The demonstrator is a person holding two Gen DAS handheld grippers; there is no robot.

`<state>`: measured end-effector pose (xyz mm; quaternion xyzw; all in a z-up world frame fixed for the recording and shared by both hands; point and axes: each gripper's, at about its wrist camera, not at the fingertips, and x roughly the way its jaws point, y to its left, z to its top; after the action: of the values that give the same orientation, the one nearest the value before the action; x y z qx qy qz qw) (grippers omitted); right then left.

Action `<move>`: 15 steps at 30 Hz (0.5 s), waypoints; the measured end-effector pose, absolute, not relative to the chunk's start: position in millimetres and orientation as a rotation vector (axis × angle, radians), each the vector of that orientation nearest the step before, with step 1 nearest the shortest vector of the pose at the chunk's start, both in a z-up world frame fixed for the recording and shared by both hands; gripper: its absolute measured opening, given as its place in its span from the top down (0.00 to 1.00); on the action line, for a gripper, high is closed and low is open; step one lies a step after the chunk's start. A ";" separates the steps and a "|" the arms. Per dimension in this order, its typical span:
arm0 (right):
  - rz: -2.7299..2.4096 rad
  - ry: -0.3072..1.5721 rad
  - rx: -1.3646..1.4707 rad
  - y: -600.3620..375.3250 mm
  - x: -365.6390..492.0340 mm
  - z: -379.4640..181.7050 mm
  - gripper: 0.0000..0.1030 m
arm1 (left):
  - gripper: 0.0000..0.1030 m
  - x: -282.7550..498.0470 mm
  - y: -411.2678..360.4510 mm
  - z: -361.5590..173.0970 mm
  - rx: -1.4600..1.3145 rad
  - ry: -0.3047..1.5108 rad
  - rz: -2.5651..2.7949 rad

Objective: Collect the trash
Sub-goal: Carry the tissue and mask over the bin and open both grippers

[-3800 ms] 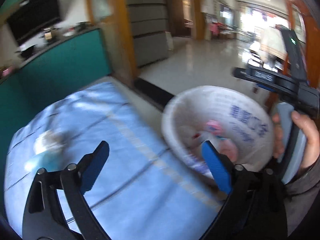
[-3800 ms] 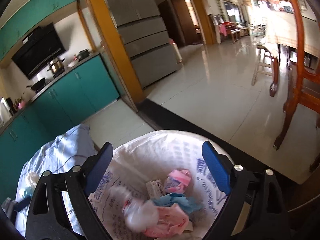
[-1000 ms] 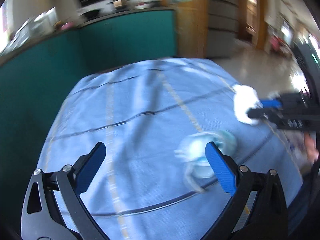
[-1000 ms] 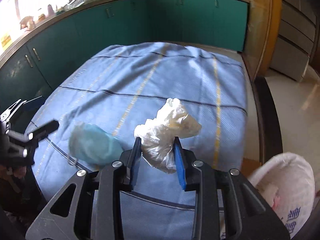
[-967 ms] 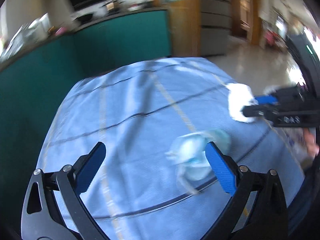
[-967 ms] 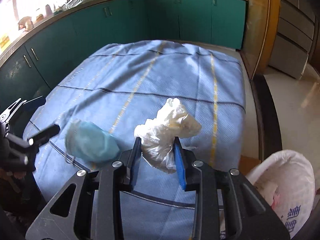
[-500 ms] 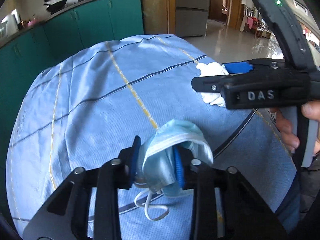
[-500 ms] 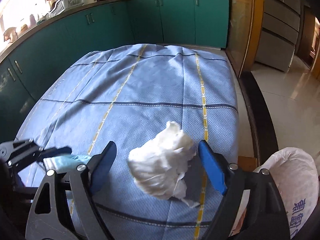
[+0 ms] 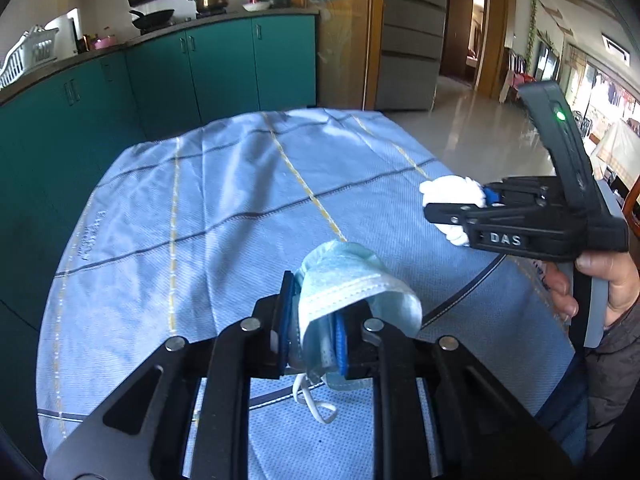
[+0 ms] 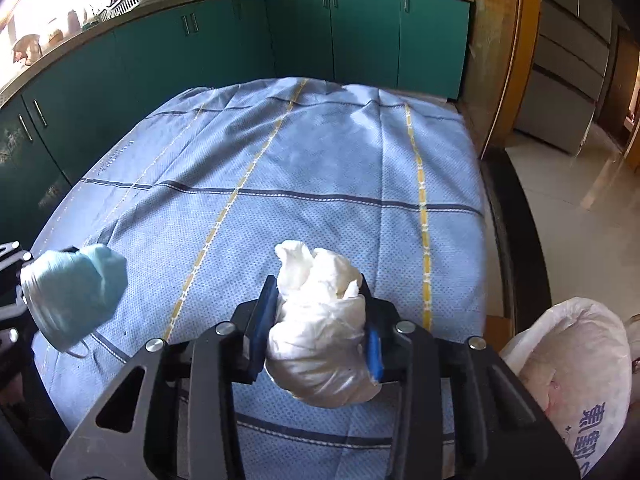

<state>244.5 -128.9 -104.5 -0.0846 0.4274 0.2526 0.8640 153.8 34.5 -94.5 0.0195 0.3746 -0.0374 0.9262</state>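
Note:
A light blue face mask (image 9: 352,276) is pinched between the blue pads of my left gripper (image 9: 312,320), whose jaws are closing; its white ear loop (image 9: 316,404) dangles just above the blue checked tablecloth (image 9: 200,208). In the right wrist view the mask (image 10: 72,292) hangs at the far left. A crumpled white wad (image 10: 320,340) fills the jaws of my right gripper (image 10: 318,300), which are also closing and press on it. From the left wrist view, the right gripper (image 9: 456,208) holds the wad (image 9: 448,190) over the table's right side.
A white trash bag (image 10: 576,368) with blue print, holding pink scraps, stands open off the table's right edge. Teal cabinets (image 10: 360,32) ring the far side. A wooden post (image 10: 500,60) and tiled floor (image 10: 580,184) lie to the right. A person's hand (image 9: 600,280) grips the right handle.
My left gripper, open over the mask a second ago, has closed on it and raised it. My right gripper let its jaws spread around the wad, then closed on it again.

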 end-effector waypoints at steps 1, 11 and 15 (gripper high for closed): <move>0.529 0.877 -0.176 -132.0 240.9 -100.0 0.62 | 0.82 151.5 34.7 -91.0 0.041 0.756 -0.070; 0.366 0.696 -0.082 -202.4 212.8 -60.2 0.62 | 0.82 146.6 18.9 -71.3 0.056 0.695 -0.064; 0.263 0.668 -0.008 -248.8 203.1 -57.0 0.62 | 0.82 151.3 -2.7 -68.1 0.074 0.690 -0.112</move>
<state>203.1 -248.8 -57.0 -0.0038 0.3268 0.1289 0.9363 151.3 -2.7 -68.1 0.0365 0.3378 -0.0548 0.9389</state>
